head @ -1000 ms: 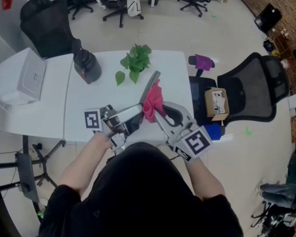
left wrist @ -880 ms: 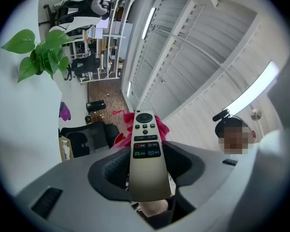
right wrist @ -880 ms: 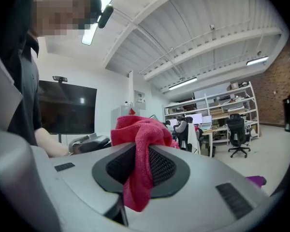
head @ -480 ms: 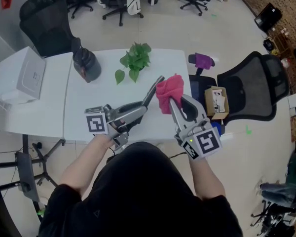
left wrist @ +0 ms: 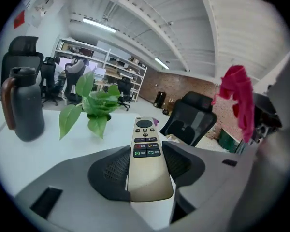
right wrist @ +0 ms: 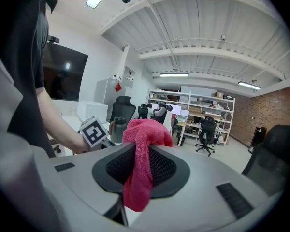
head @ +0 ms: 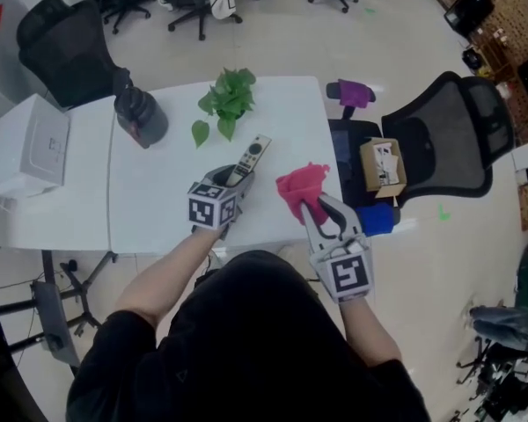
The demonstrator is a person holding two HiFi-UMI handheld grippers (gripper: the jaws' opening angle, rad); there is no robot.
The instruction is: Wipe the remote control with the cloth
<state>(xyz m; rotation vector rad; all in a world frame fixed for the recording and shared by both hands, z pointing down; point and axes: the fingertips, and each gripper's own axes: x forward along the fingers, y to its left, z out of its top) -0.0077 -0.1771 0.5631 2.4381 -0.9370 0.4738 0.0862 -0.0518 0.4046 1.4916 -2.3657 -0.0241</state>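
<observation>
Left gripper view looks along the remote control (left wrist: 146,153), which lies button-side up between the jaws of the left gripper (left wrist: 146,167). The jaws are closed on its plain lower end, so the buttoned half juts free ahead, probably to leave that face open to the cloth. From the head view, the remote is over the right half of the surface (head: 158,192), between the plant (head: 224,104) and the front edge.

The right gripper (head: 310,205) has its jaws clamped on the pink cloth (head: 301,185), with a wad bunched beyond the tips (a ready-made pad, I would judge) and a tail hanging below. The cloth is by the right edge of the surface, near the front right corner. It is apart from the remote, so nothing is being wiped at this instant.

Whether the remote's far tip touches the surface or hangs just above it, I cannot tell. Its underside and gripped end are hidden by the jaws. The person's head covers the front edge in the head view, and the right gripper view shows no remote at all.
</observation>
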